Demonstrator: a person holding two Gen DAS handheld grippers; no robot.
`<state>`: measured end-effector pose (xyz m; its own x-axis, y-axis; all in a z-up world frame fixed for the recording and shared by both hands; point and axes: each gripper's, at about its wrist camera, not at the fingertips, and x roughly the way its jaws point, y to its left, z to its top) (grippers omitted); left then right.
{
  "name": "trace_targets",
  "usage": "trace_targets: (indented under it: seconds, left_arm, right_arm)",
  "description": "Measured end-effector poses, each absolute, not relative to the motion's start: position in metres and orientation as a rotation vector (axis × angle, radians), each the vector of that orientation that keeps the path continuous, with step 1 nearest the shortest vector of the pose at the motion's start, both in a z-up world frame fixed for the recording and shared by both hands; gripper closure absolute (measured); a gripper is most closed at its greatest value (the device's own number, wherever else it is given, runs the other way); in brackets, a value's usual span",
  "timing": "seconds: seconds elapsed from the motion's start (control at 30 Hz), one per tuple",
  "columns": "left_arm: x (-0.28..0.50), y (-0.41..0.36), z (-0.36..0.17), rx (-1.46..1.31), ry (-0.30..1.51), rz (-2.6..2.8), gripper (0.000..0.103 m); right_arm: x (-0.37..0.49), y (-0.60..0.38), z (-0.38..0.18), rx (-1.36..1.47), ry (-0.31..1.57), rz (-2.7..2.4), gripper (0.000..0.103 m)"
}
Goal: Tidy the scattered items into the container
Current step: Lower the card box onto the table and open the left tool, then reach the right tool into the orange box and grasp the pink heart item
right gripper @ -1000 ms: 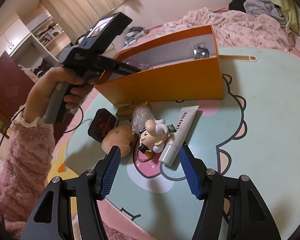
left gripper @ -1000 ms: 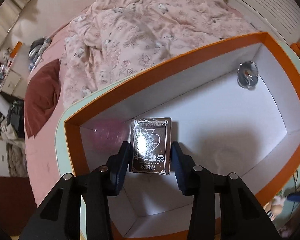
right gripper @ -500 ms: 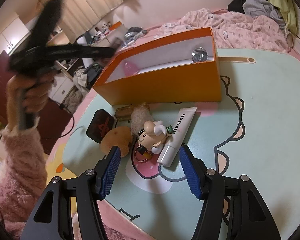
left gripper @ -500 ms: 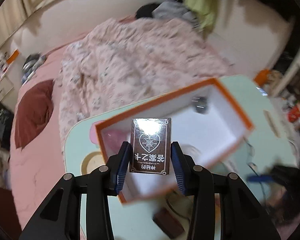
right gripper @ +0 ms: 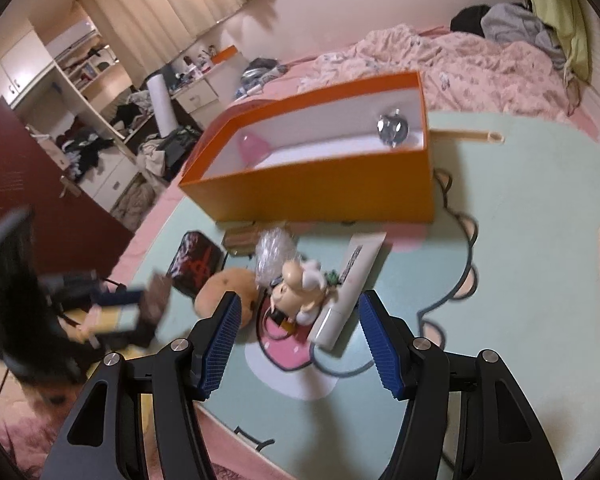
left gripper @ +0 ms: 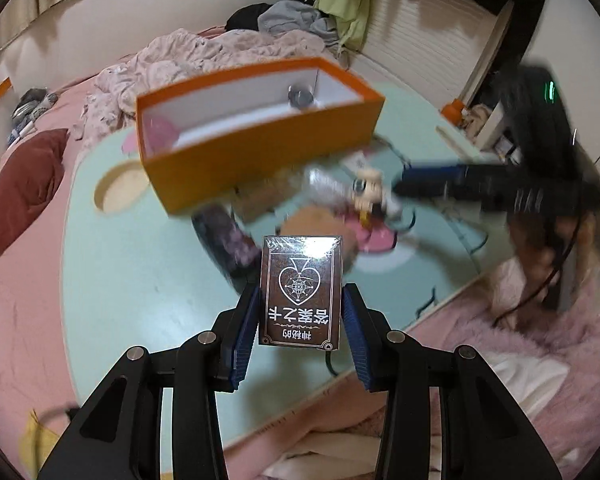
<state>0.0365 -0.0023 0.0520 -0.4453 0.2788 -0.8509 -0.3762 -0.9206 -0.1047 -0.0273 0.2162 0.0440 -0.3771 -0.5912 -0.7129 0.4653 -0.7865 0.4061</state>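
Mint tabletop (left gripper: 140, 280) beside a pink bed, with an orange box (left gripper: 260, 160).
My left tool (left gripper: 300, 316) grips a heart-printed card deck (left gripper: 301, 292) with Chinese writing; my right tool (right gripper: 296, 332) is open, empty.

Both claws are black angular frames with triangular cut-outs, silver screw heads at the joints and ribbed blue pads: left claw (left gripper: 302, 322), right claw (right gripper: 298, 338). The person wears a fluffy pink sleeve (left gripper: 548, 320).

Home bedroom, unmade bed with pink floral duvet (right gripper: 472, 60), clothes heaped by the wall (left gripper: 296, 20), curtains (right gripper: 172, 4), cluttered shelves and drawers (right gripper: 100, 120), cartoon-print mint table (right gripper: 520, 240).
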Motion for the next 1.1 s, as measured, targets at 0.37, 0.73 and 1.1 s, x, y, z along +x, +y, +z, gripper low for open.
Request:
trace_targets:
  seconds: [0.37,0.73,1.1]
  left_arm:
    - [0.038,-0.009,0.030,-1.302,0.140,2.586,0.059]
    - [0.052,-0.031,0.035,-1.132,0.038,2.673,0.049]
    - [0.083,-0.071,0.044,-0.979,-0.175,2.665,0.048]
  right_arm:
    - [-0.102,0.131,0.097,1.206,-0.081,-2.097,0.042]
    - [-0.211,0.043,0.047,1.617,-0.381,-2.035,0.056]
    - [-0.227,0.039,0.017,1.770,-0.652,-2.046,0.058]
